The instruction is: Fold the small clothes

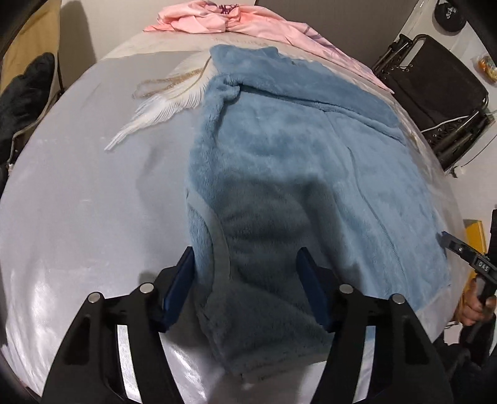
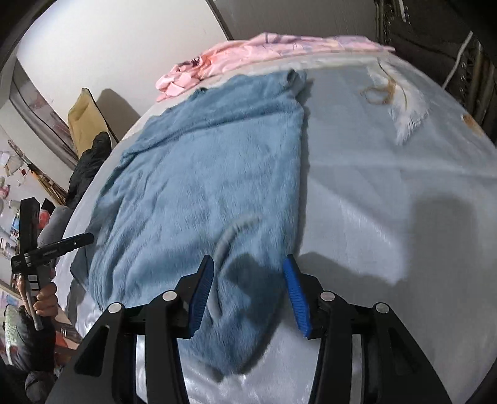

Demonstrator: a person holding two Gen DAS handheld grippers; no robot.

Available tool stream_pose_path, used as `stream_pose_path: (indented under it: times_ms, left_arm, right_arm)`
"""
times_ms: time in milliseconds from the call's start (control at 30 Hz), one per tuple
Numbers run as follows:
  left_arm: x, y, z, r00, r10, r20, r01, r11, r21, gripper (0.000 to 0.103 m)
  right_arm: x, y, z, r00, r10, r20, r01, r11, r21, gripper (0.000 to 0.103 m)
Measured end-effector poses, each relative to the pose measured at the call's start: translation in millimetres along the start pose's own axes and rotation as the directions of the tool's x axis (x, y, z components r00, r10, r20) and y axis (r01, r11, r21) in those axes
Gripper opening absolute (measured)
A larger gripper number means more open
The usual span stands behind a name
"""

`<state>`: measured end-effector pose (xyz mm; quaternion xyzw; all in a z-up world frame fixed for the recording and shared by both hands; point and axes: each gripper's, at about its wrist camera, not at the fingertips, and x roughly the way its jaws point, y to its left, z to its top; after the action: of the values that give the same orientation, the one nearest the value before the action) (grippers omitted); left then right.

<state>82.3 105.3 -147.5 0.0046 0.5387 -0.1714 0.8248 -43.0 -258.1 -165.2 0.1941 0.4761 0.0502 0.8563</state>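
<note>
Left wrist view shows my left claw (image 1: 245, 279) spread wide, its blue pads standing either side of the near end of the blue fleece (image 1: 279, 174), gripping nothing. The fleece lies mostly flat on the pale sheet (image 1: 77, 217), running away from me toward the pink cloth (image 1: 217, 18) at the far edge. My right claw (image 2: 248, 289) is likewise spread wide over another near corner of the fleece, empty; the picture there is a little blurred.

I judge the fold is at its start: both claws are placed to pinch a near edge, and nothing is lifted yet. A grey trim (image 1: 217, 230) curves across the fleece just ahead of my left pads. The next move calls for lowering until the pads straddle only the top layer's edge, closing both together, then carrying that edge toward the far end.

For room, the sheet left of the fleece is bare apart from a feather print (image 1: 167, 102), so there is space to lay a fold sideways. On the other side the fleece reaches close to the bed's edge, where a dark chair (image 1: 435, 93) stands, so I would keep swings short there. The pink cloth lies just beyond the fleece's far end and could get dragged.
</note>
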Motion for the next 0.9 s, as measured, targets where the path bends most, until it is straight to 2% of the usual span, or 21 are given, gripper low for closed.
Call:
stream_pose_path:
  times_ms: [133,267,333,367,400,433,467,633,733,900]
  left_arm:
    - [-2.3,-10.7,-9.8,0.999,-0.037,-0.003,0.037,0.999,0.005,0.063]
    - [-3.1,-15.6,-15.6,0.999,-0.045,0.007,0.045,0.999,0.01,0.063]
    - [-4.2,-16.3,-17.3,0.997,-0.072,0.008,0.072,0.997,0.001,0.058]
    - [-4.3,-15.5,-16.8,0.997,-0.08,0.008,0.08,0.997,0.0,0.048]
    - [-3.3,-15.8,-16.0,0.996,-0.086,0.006,0.086,0.996,-0.002,0.037]
    - [-3.0,-15.6,-16.0,0.996,-0.088,0.003,0.088,0.996,-0.004,0.031]
    - [-2.0,-14.9,-15.1,0.996,-0.095,-0.002,0.095,0.995,-0.008,0.027]
    - [-14.3,-11.9,-11.0,0.993,-0.111,0.03,0.111,0.994,-0.009,0.022]
    - [-27.4,-10.5,1.2,0.989,-0.131,0.067,0.132,0.991,-0.008,0.022]
    - [-42.9,-15.2,30.8,0.984,-0.136,0.117,0.135,0.991,0.01,0.022]
  right_arm:
    - [-5.7,-5.4,-9.6,1.0,0.005,-0.004,-0.005,1.0,-0.001,0.047]
    - [-7.8,-11.7,-15.0,0.994,0.104,-0.033,-0.103,0.994,0.021,0.049]
    - [-6.5,-8.5,-16.1,0.991,0.13,-0.035,-0.129,0.991,0.022,0.049]
    - [-4.2,-6.4,-16.8,0.988,0.152,-0.036,-0.151,0.988,0.026,0.038]
    - [0.2,-5.2,-17.3,0.984,0.171,-0.048,-0.169,0.985,0.035,0.022]
    - [3.7,-4.5,-17.4,0.983,0.177,-0.052,-0.175,0.984,0.046,0.021]
    - [2.7,-2.3,-17.2,0.984,0.174,-0.043,-0.172,0.984,0.045,0.015]
    - [-15.7,0.5,-9.4,0.98,0.199,-0.004,-0.199,0.98,0.022,0.011]
    - [-29.7,-0.7,4.9,0.97,0.242,0.034,-0.243,0.969,0.039,0.009]
    - [-40.3,-1.7,31.8,0.962,0.26,0.084,-0.265,0.963,0.046,0.009]
